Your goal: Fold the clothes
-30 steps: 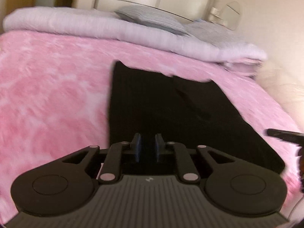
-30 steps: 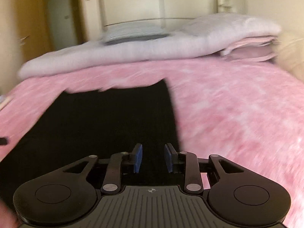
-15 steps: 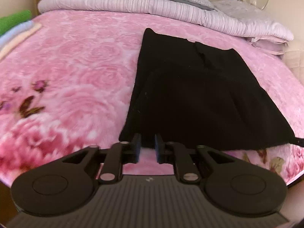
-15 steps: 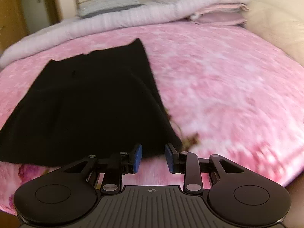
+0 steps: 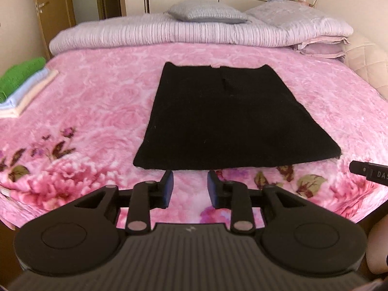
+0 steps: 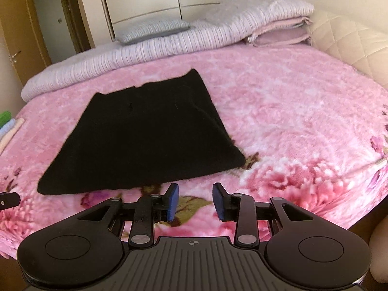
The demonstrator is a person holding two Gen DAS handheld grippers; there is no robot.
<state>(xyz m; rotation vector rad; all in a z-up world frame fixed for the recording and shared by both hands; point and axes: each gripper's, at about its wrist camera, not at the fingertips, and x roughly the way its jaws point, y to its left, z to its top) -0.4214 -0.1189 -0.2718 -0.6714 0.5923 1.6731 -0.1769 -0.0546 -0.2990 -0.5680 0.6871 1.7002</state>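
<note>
On bed: black garment (image 5: 218,118) released | both grippers opening, withdrawn

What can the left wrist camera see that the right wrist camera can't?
Only the left wrist view shows the whole stack of folded towels and the left hand-held gripper, opening with nothing between its pads. Only the right wrist view shows the cream quilted headboard clearly and the right hand-held gripper, also opening and empty. Both show the black garment flat on the pink blanket.
</note>
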